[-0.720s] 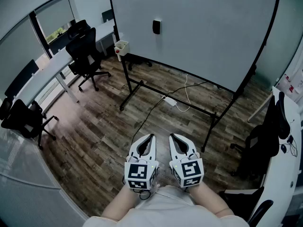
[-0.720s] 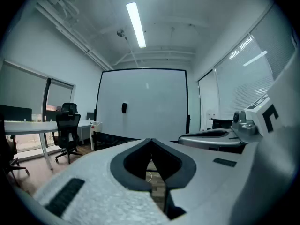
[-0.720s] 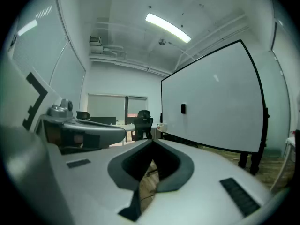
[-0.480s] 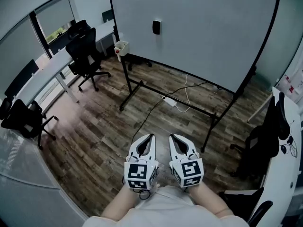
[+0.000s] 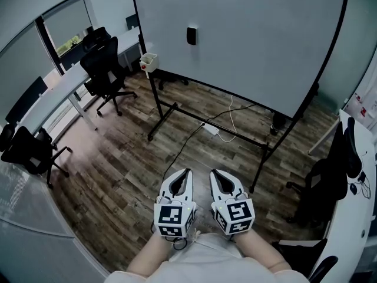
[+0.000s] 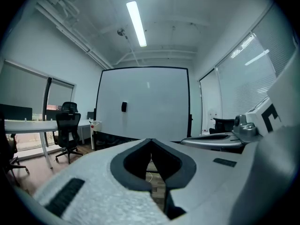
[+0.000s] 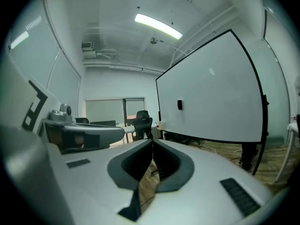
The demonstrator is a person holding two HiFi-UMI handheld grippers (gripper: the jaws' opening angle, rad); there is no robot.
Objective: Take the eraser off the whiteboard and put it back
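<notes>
The left gripper (image 5: 187,173) and the right gripper (image 5: 215,173) are held side by side, close in front of the body and low over the wooden floor (image 5: 135,175), both pointed roughly level toward the whiteboard (image 5: 253,46). This is judged to be a waiting pose before any reach is made, since the board stands well apart from them. In each gripper view the jaws are seen pressed together at their tips with nothing between them, so nothing is carried by either. The eraser (image 5: 191,35) is found on the face of the whiteboard, in its upper left part, well clear of the frame and of the small cup (image 5: 149,59) fixed at the left post. It is presumably kept there by a magnet, as no ledge is seen under it. It is shown as a small dark block whose long axis runs up and down the board, with its short sides at top and bottom and its flat back against the surface. For a grip across its narrow width, the jaws would probably have to be opened and brought in from the left and right sides. Which face carries the felt cannot be told.
</notes>
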